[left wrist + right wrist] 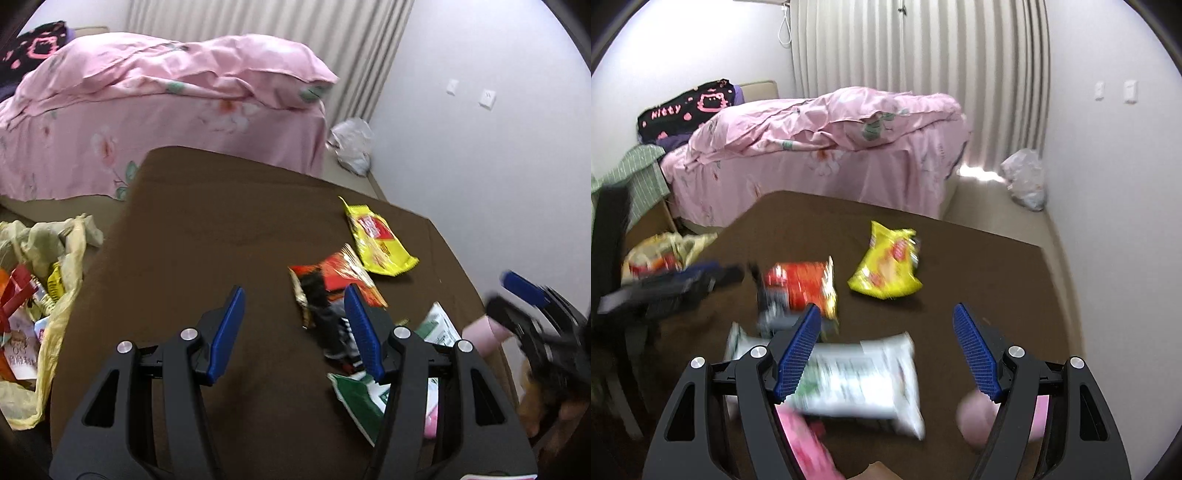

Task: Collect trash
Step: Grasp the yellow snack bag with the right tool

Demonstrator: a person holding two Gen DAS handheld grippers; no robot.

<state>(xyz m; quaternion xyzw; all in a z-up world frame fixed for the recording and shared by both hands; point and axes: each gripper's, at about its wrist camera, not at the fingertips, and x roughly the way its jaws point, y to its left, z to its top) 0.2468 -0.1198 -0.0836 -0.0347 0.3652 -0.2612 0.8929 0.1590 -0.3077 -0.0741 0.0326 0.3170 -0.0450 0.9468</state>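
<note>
Snack wrappers lie on a brown table: a yellow packet, a red and black packet, and a white and green packet. Pink items lie near the front edge. My left gripper is open and empty above the table, left of the red packet. My right gripper is open and empty above the white and green packet. It appears blurred at the right edge of the left wrist view.
A yellowish plastic bag holding wrappers sits left of the table. A bed with pink covers stands behind. A white plastic bag lies on the floor by the wall and curtain. A green cloth is at the left.
</note>
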